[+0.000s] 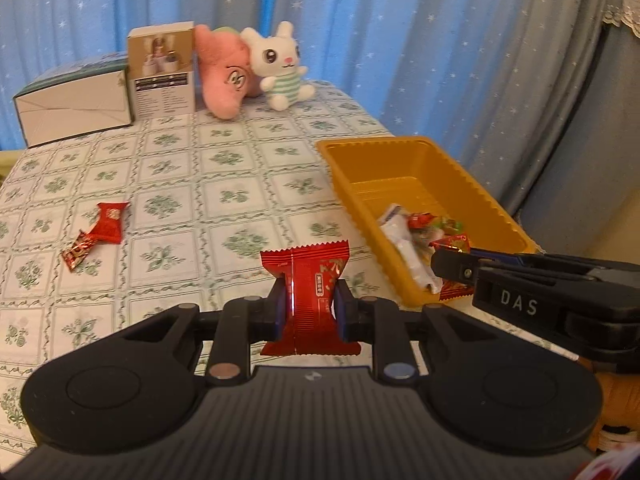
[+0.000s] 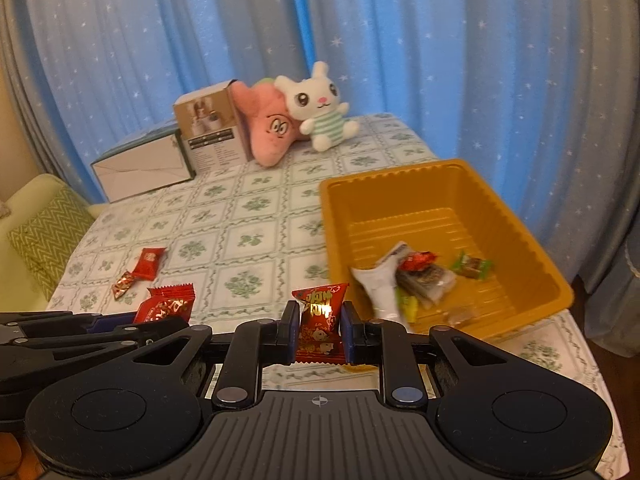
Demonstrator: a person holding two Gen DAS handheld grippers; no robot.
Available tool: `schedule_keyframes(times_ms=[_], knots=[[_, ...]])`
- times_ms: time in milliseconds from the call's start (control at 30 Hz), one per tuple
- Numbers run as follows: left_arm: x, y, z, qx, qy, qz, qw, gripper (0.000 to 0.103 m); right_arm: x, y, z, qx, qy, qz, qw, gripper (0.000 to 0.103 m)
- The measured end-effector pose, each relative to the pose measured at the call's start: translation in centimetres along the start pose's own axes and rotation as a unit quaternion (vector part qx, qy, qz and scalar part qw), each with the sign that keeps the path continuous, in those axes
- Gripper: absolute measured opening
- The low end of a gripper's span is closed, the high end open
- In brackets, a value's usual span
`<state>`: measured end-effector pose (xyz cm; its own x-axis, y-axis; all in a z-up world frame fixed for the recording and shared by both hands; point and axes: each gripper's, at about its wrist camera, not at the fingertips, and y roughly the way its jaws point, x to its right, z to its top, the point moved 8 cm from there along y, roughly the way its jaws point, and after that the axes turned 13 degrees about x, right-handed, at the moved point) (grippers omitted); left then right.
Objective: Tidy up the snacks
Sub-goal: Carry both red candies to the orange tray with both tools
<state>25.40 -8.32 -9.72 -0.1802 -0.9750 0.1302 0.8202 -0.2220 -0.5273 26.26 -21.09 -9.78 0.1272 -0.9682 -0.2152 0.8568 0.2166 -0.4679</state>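
My left claw (image 1: 310,308) clenched on a red candy (image 1: 308,296) above the worktop (image 1: 200,168), my right claw (image 2: 320,328) gripping a red-gold candy (image 2: 320,320) beside the yellow tray (image 2: 532,256), two candies (image 1: 98,230) lying loose at left

I see a long red snack packet (image 1: 306,296) with crimped ends standing upright, pinched at its middle by my left tool (image 1: 309,312). A smaller red packet with gold print (image 2: 320,326) sits upright the same way in my right tool (image 2: 320,334). Two more red packets (image 1: 96,234) lie flat and touching each other on the worktop (image 1: 200,184), well to the left. The orange tray (image 1: 480,184) holds a loose pile of mixed wrappers (image 2: 416,280) at its near end.
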Motion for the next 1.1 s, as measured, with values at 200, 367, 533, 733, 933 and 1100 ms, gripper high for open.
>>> schedule_keyframes(times_ms=[200,367,533,733,933,1100], knots=[[2.9,0.4,0.6,0.000,0.011,-0.021,0.9997,0.021,3.0,-1.2,0.8,0.006,0.014,-0.023,1.000,0.022],[4.7,0.7,1.2,0.000,0.016,-0.033,0.9993,0.021,4.7,-2.0,1.5,0.013,0.022,-0.033,0.999,0.022],[6.2,1.3,1.6,-0.001,0.022,-0.042,0.9989,0.021,6.3,-2.4,2.3,0.014,0.032,-0.045,0.998,0.022],[7.7,2.2,2.1,-0.002,0.026,-0.053,0.9982,0.021,8.2,-2.6,3.5,0.014,0.035,-0.050,0.998,0.022],[9.2,3.3,2.8,-0.002,0.030,-0.067,0.9973,0.021,10.0,-2.2,4.3,0.006,0.024,-0.045,0.999,0.022],[10.2,4.6,3.2,-0.005,0.034,-0.077,0.9965,0.021,11.6,-1.8,4.8,-0.001,0.019,-0.047,0.999,0.022]])
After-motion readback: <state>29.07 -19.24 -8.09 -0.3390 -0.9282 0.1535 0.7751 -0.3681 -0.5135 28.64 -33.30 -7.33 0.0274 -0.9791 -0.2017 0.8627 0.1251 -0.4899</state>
